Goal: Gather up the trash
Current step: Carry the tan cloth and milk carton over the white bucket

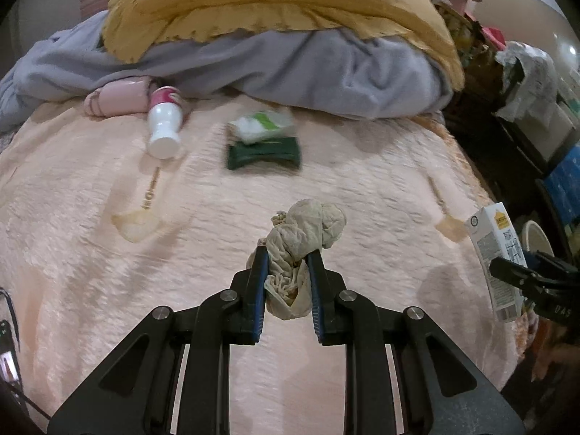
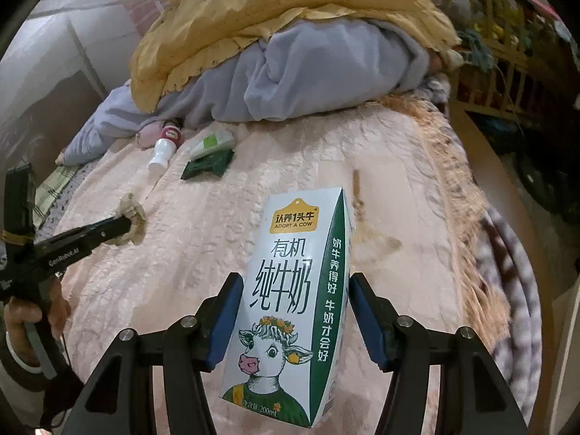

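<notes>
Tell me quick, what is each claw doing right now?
Left gripper: closed on a crumpled tissue wad.
Right gripper: closed on a milk carton.

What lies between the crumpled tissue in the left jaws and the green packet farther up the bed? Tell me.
Nothing but bare pink bedspread between the crumpled tissue and the green packet, shown in the left wrist view.

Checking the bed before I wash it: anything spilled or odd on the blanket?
Yes. Brownish stains on the pink blanket: one below the white bottle, lying on its side, another near the right edge. A tissue pack and green packet also lie loose.
</notes>
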`<state>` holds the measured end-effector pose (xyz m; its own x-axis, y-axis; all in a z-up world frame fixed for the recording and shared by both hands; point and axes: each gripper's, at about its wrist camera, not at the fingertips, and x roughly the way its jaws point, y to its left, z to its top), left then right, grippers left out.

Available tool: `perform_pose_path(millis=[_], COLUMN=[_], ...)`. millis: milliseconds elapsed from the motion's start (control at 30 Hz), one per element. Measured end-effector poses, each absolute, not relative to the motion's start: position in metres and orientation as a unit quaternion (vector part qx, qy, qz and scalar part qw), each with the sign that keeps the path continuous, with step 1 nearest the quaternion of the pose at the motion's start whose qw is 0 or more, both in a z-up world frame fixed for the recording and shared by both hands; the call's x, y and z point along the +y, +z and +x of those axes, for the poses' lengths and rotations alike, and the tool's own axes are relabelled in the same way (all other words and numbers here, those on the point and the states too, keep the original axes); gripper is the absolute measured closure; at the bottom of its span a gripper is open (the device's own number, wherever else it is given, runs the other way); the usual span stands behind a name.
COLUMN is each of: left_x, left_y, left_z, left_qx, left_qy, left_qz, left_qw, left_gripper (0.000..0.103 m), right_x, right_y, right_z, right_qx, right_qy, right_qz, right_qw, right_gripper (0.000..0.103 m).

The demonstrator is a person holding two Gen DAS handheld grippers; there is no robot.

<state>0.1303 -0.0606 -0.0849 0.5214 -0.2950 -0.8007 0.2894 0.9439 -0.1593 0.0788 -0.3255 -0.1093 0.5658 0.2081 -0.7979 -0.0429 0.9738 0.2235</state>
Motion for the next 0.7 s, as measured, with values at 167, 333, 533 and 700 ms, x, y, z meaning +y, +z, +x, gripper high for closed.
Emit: perform_pose_path(millis=[167, 333, 533, 700], left_x=[-0.087, -0.114, -0.149, -0.183], left_y=[-0.076, -0.07, -0.061, -0.056], left_z=[0.112, 0.095, 0.08, 0.069], left_qx=[0.45, 0.442, 0.433, 0.431], left_qy=[-0.18, -0.195, -0.219, -0.249], left_qz=[0.005, 0.022, 0.037, 0.043], left_qw=[0.875, 0.875, 0.873, 0.866], left_gripper=[0.085, 0.085, 0.085, 0.085], right_x=[-0.336, -0.346, -0.363, -0.386], right_y=[-0.103, -0.098, -0.087, -0.077], right_z=[0.057, 0.04, 0.022, 0.008], right_qx=[0.451, 0.443, 0.427, 0.413], right_qy=[0.066, 0.062, 0.05, 0.03], right_qz=[0.096, 0.099, 0.105, 0.111], right_qw=[0.885, 0.889, 0.897, 0.903], right_gripper=[0.045, 0.045, 0.045, 0.045])
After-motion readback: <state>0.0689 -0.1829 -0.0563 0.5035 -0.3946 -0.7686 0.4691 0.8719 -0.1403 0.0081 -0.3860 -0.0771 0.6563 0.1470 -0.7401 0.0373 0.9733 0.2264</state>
